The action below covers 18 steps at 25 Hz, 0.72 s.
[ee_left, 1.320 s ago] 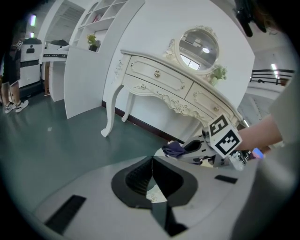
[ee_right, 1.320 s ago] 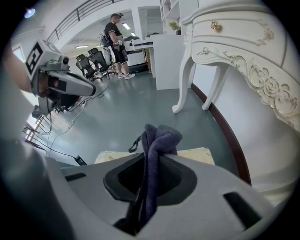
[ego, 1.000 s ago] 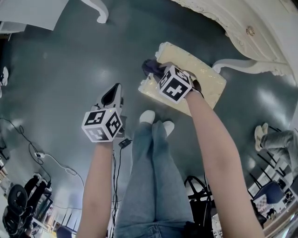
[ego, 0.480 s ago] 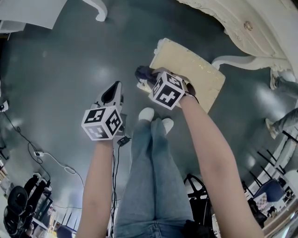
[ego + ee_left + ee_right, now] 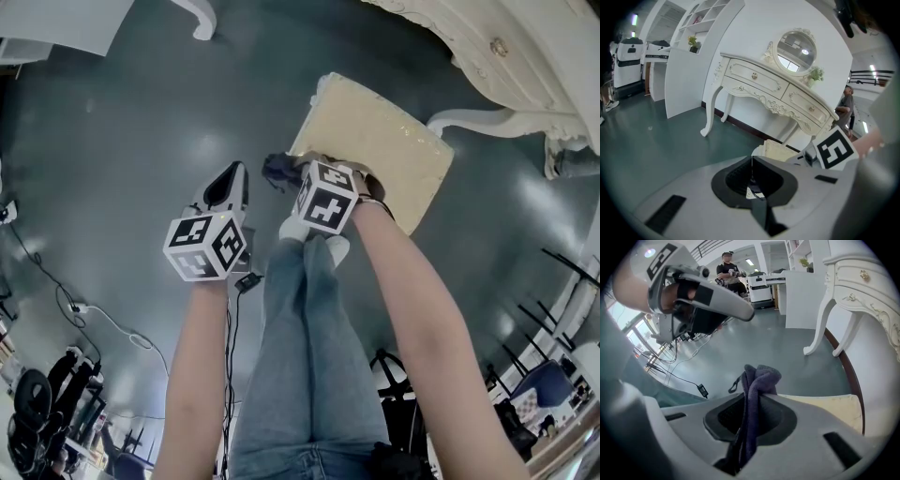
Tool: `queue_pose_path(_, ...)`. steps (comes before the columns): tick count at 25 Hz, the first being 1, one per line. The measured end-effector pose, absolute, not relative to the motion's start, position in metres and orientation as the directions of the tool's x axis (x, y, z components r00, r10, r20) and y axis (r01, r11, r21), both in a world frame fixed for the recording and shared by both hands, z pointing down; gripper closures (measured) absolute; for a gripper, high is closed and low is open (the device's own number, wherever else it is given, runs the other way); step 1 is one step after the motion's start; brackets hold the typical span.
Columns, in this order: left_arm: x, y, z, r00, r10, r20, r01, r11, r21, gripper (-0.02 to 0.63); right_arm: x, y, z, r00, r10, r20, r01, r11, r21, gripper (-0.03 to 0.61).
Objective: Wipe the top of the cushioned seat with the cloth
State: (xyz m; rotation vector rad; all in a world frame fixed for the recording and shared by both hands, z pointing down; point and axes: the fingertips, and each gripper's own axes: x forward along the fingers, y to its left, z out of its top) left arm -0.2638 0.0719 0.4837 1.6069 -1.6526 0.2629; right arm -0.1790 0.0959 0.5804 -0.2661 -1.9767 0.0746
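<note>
Squarely between right gripper [image 5: 751, 401] fingers [image 5: 808, 425], cloth [image 5: 759, 378], beside seat [image 5: 829, 406]

In the head view the marker cube [image 5: 328, 197] of the right gripper [image 5: 298, 178] covers the cushioned seat's [image 5: 375, 141] edge toward 7 o'clock. Only a dark bunch of the cloth [image 5: 278, 170] shows at the cube's 9 o'clock, so whether it touches the seat cannot be told. In the same view the dressing table [image 5: 506, 56] is cut off by the top and right edges. In the right gripper view the gripper's own body hides all of the seat but a pale strip at 4 o'clock. The cloth's lower end drops out of sight between the closed jaws, and the person [image 5: 727, 269] at 12 o'clock is too small to make out.
</note>
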Motion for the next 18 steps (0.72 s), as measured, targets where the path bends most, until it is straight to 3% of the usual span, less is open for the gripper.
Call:
queue_pose_path(6, -0.264, 0.074, 0.484, 0.121, -0.747, 0.654, -0.911, 0.179, 0.372, 0.609, -0.175, 0.118, 0.588, -0.351, 0.244, 0.904, 0.22, 0.96, -0.173, 0.541)
queue_pose_path(18, -0.255, 0.073, 0.478, 0.127, -0.744, 0.656, -0.917, 0.163, 0.364, 0.609, -0.148, 0.139, 0.594, -0.322, 0.28, 0.904, 0.146, 0.958, -0.245, 0.541)
